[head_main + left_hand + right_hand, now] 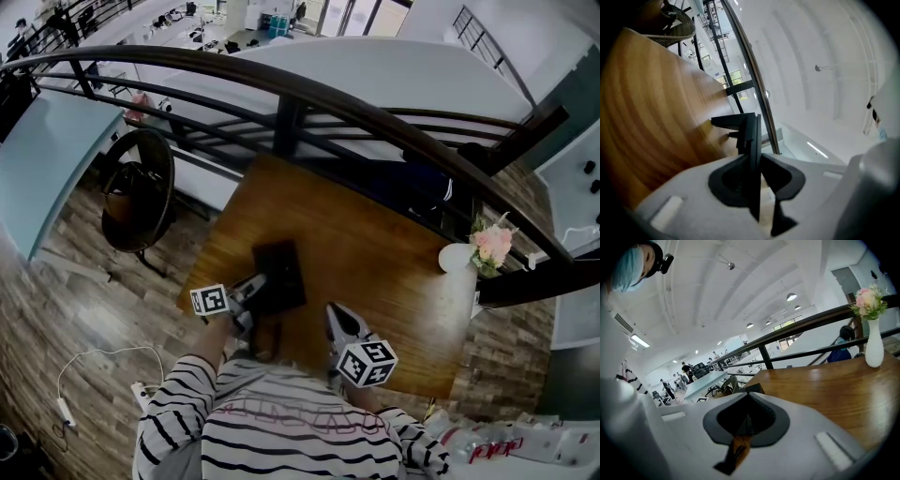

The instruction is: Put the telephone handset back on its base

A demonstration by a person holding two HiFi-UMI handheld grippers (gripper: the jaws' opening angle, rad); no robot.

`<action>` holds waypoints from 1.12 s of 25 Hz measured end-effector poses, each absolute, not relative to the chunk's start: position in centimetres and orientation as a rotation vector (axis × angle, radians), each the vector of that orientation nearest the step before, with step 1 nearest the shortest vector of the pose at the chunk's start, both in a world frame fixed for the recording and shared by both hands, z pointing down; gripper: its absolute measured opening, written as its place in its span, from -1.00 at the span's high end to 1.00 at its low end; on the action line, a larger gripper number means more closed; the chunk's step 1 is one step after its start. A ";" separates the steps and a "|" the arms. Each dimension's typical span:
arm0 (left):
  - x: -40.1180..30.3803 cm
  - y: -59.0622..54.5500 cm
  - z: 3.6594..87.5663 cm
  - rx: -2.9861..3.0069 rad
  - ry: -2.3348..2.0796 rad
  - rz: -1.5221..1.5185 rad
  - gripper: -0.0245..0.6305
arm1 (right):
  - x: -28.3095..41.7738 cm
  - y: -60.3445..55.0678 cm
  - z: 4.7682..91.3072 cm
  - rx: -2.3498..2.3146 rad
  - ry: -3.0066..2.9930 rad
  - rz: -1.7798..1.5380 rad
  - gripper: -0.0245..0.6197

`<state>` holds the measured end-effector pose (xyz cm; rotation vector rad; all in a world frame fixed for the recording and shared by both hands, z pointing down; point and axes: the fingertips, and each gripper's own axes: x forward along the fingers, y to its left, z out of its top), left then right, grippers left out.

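Over the table's (384, 248) near edge, the right claw (334, 312) is shut with nothing in it, jaws together. Just to its left, the left claw (257, 283) is narrow, pinching a thin black edge of the telephone (281, 270), which lies mid-table. Whether that edge is handset or base I cannot tell. A white vase (457, 257) of flowers stands at the far right.

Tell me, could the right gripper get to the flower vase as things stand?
Probably yes. Only bare tabletop lies between the right gripper and the vase at the table's right edge; the dark telephone sits off to the left.
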<state>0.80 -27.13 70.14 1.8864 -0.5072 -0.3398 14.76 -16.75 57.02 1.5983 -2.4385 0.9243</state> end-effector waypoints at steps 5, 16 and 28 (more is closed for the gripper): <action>0.2 -27.3 70.6 1.869 -0.527 -0.316 0.68 | 14.5 -16.9 56.9 1.588 -2.442 0.923 0.92; 1.4 -27.1 69.8 1.791 -0.345 -0.382 0.68 | 14.6 -17.0 57.2 1.569 -2.444 0.925 0.92; 1.6 -27.2 69.5 1.805 -0.299 -0.342 0.65 | 14.4 -17.1 57.3 1.568 -2.435 0.928 0.92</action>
